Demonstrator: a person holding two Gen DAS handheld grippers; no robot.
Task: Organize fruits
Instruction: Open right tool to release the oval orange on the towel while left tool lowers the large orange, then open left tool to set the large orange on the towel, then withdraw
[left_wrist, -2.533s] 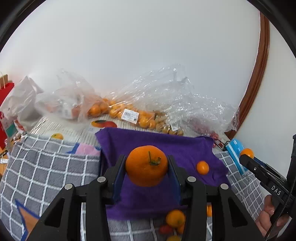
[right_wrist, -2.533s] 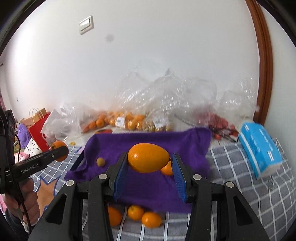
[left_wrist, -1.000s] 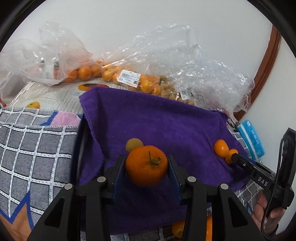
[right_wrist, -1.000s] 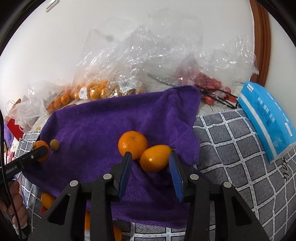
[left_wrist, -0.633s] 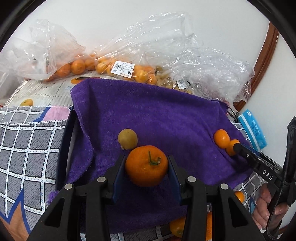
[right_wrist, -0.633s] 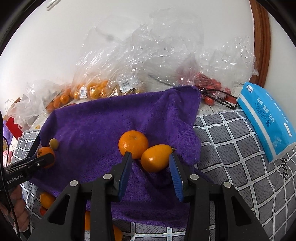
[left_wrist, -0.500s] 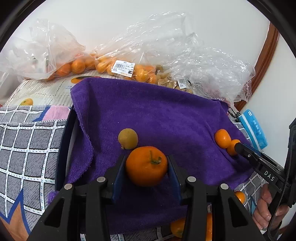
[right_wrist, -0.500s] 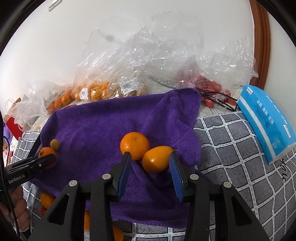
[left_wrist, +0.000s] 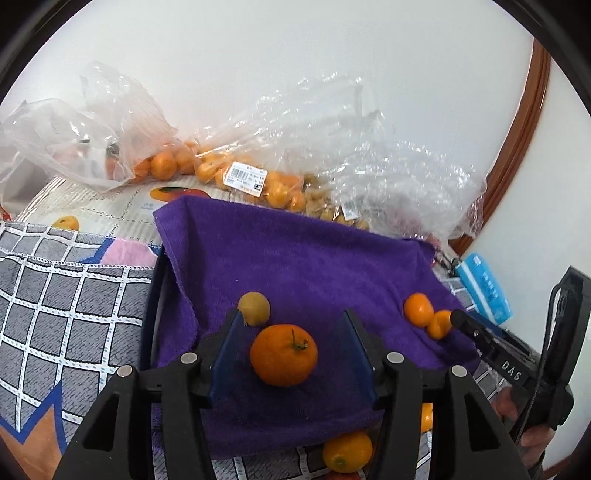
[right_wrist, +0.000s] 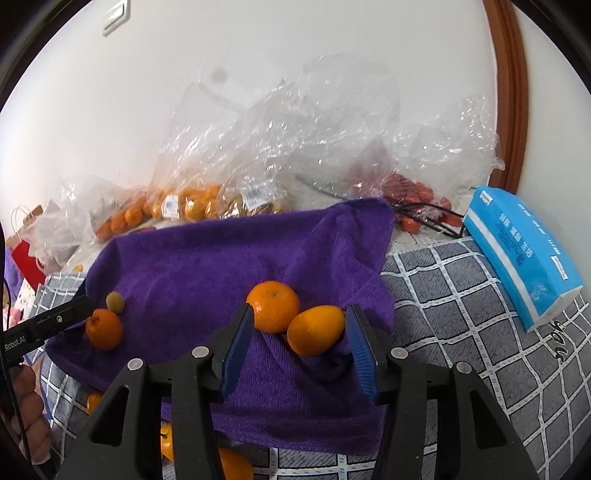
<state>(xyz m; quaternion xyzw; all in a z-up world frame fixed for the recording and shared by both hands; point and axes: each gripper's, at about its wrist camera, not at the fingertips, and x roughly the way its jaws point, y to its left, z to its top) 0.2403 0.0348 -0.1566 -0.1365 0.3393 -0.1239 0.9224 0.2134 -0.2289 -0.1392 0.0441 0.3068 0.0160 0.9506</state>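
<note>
Two grippers hang low over a purple towel (left_wrist: 314, 266) spread on a grey checked cloth (right_wrist: 480, 332), each pointing forward and slightly down toward the wall. The left gripper (left_wrist: 291, 341) has its blue pads spread wide, and a stemmed orange (left_wrist: 283, 354) lies on the towel in the gap with clear space on both sides, so nothing is gripped. A small yellow-green fruit (left_wrist: 253, 308) sits just beyond that orange, close to the tip of the left pad.

The right gripper (right_wrist: 301, 345) is likewise released. An oval orange fruit (right_wrist: 316, 329) rests on the towel between its pads, very near the right one; whether it touches that pad cannot be told. A round orange (right_wrist: 273, 306) lies against the oval one, just past the tip of the left pad. In the left wrist view the right gripper's black body comes in from the right edge, with the person's right hand (left_wrist: 524, 432) wrapped round its handle. In the right wrist view the left gripper's finger enters from the left edge above the person's left hand (right_wrist: 31, 413).

More oranges (left_wrist: 347, 451) lie on the cloth near the towel's front edge. Clear plastic bags (right_wrist: 258, 147) of fruit are heaped along the wall, and a blue tissue pack (right_wrist: 524, 254) lies well to the right of the towel.
</note>
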